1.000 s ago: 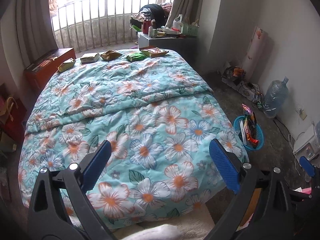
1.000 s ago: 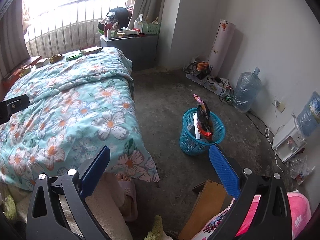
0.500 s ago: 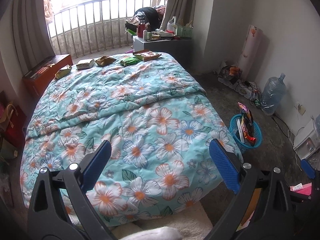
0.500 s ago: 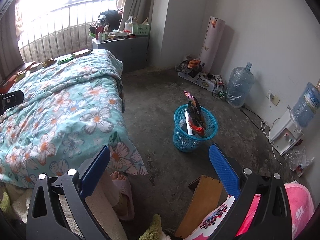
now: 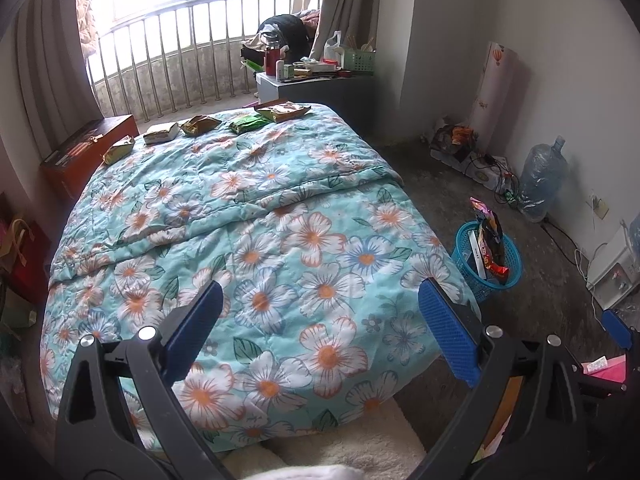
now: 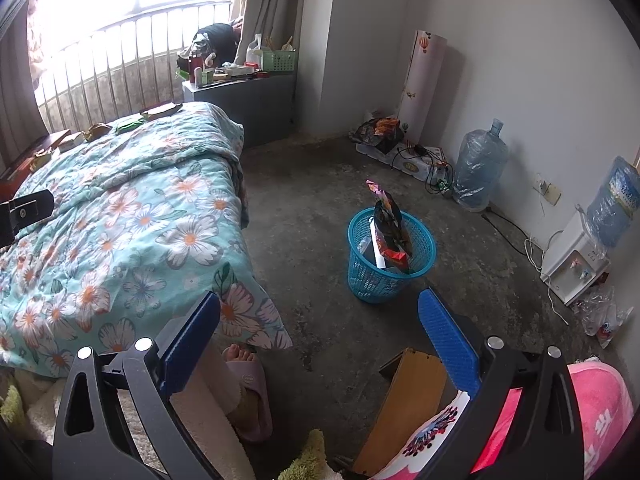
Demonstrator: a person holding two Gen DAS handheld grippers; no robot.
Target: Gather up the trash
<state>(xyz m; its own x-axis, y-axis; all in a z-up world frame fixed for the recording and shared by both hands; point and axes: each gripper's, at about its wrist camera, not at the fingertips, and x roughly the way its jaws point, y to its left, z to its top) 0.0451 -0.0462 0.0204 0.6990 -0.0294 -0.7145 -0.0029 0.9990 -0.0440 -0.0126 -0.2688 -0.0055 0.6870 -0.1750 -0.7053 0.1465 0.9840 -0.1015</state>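
Several snack wrappers lie in a row at the far end of the floral bed (image 5: 256,224): a gold one (image 5: 119,150), a tan one (image 5: 161,133), another gold one (image 5: 201,125), a green one (image 5: 249,123) and a large brown one (image 5: 283,111). A blue mesh trash basket (image 6: 390,256) stands on the floor right of the bed with wrappers sticking out; it also shows in the left wrist view (image 5: 486,261). My left gripper (image 5: 320,328) is open and empty above the bed's near end. My right gripper (image 6: 320,332) is open and empty above the floor near the basket.
A grey cabinet (image 5: 316,92) with clutter stands beyond the bed. A red-brown chest (image 5: 86,152) sits at the bed's far left. Water bottles (image 6: 478,168), cables and a white dispenser (image 6: 572,264) line the right wall. A slippered foot (image 6: 244,384) and a wooden board (image 6: 408,404) are near me.
Both grippers have drawn back and risen from the bed, so more of the bed and floor shows. Both stay open and empty.
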